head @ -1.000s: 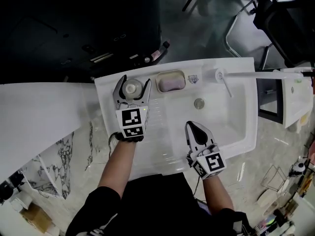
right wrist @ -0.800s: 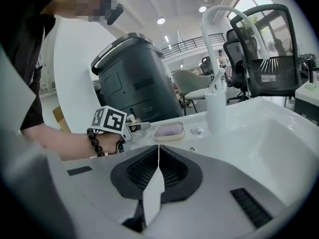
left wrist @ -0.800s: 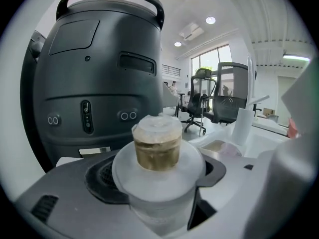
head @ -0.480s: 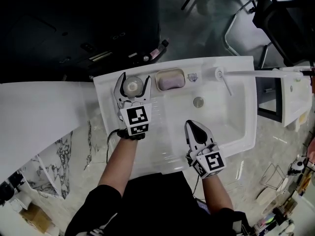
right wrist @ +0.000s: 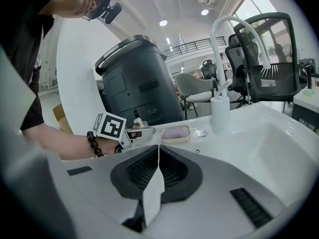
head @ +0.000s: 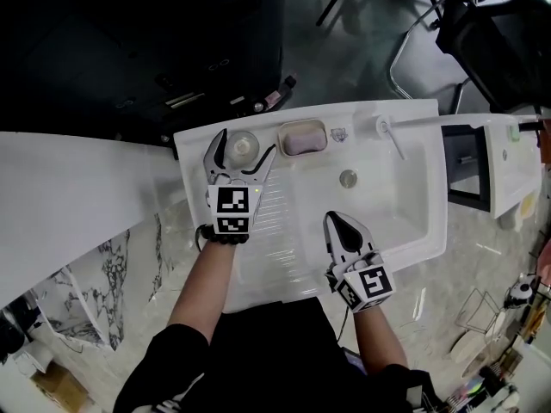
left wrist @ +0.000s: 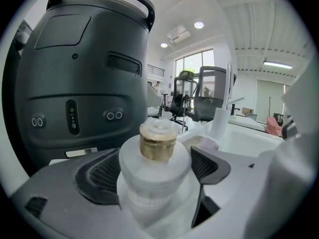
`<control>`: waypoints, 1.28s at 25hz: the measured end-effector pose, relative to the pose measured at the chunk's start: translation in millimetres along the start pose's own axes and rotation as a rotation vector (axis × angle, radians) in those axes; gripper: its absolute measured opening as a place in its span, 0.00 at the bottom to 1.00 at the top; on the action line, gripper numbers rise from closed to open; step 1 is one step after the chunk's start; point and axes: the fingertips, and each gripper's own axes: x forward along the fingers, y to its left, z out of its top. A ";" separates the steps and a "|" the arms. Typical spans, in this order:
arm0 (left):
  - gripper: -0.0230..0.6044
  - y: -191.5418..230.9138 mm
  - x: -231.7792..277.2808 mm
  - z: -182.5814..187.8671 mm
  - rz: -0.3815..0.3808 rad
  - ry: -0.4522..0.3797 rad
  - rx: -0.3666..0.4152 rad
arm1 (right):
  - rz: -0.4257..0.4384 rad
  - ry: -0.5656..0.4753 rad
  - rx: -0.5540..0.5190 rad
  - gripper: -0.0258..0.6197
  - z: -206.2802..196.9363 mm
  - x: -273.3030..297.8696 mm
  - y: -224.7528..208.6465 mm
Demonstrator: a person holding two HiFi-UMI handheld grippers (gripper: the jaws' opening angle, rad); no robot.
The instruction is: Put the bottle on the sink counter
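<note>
- A white sink counter fills the middle of the head view. A big black bin stands behind it.
- The bottle stands upright on the counter at the upper left, just beside the soap dish.
- The left gripper is around the bottle. Its jaws have just been opening and are now spread wide, with the bottle between them (the pads look clear of it).
- I think the bottle is already put down, and letting go is the step in hand.
- Next, the left gripper should pull straight back toward the bottom of the frame without knocking the bottle over.
- The left arm reaches straight up the frame, with its gripper tipped a little down.
- The right gripper hangs right of the middle, over the basin. Its jaws are pressed together and hold nothing.
</note>
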 end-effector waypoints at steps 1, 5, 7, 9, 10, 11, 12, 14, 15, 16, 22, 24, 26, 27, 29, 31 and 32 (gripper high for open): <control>0.73 0.7 -4.8 -0.7 0.000 0.000 0.006 | -0.004 -0.005 -0.001 0.09 1.5 -0.9 2.7; 0.73 1.9 -24.1 -0.4 -0.017 -0.019 -0.009 | -0.023 -0.028 -0.008 0.09 5.8 -5.8 13.7; 0.73 -0.4 -34.1 5.5 -0.041 -0.047 -0.044 | -0.029 -0.040 -0.019 0.09 5.4 -9.2 20.3; 0.73 -3.0 -44.9 11.8 -0.067 -0.072 -0.079 | -0.042 -0.053 -0.024 0.09 6.7 -13.6 28.3; 0.73 -4.1 -50.4 14.4 -0.078 -0.081 -0.088 | -0.050 -0.060 -0.024 0.09 7.9 -15.9 32.6; 0.73 -5.2 -55.9 16.5 -0.089 -0.088 -0.091 | -0.058 -0.068 -0.025 0.09 9.0 -18.3 36.8; 0.73 -6.4 -61.5 18.0 -0.099 -0.093 -0.090 | -0.066 -0.077 -0.028 0.09 9.9 -20.7 40.9; 0.73 -10.6 -72.8 19.1 -0.124 -0.094 -0.092 | -0.075 -0.095 -0.033 0.09 11.6 -26.3 49.1; 0.73 -13.7 -78.9 19.2 -0.137 -0.092 -0.095 | -0.078 -0.102 -0.037 0.09 12.0 -29.5 53.5; 0.73 -17.0 -85.5 19.5 -0.151 -0.092 -0.097 | -0.079 -0.108 -0.041 0.09 12.3 -32.7 58.2; 0.73 -19.3 -125.4 35.9 -0.214 -0.119 -0.057 | -0.093 -0.172 -0.096 0.09 25.2 -49.1 81.7; 0.72 -15.5 -138.6 45.6 -0.234 -0.140 -0.040 | -0.113 -0.216 -0.104 0.09 35.8 -55.4 84.1; 0.69 -9.5 -152.3 56.7 -0.239 -0.170 -0.017 | -0.135 -0.264 -0.103 0.09 46.8 -61.6 85.6; 0.58 -5.4 -159.1 62.1 -0.232 -0.186 -0.006 | -0.144 -0.285 -0.103 0.09 52.0 -64.5 86.2; 0.39 3.2 -171.5 72.0 -0.219 -0.216 0.007 | -0.158 -0.320 -0.107 0.09 61.5 -68.6 87.7; 0.27 10.5 -183.6 81.8 -0.223 -0.242 0.013 | -0.166 -0.354 -0.116 0.09 70.9 -69.5 90.0; 0.21 12.7 -191.2 85.8 -0.229 -0.254 0.017 | -0.168 -0.368 -0.122 0.09 74.8 -70.4 91.5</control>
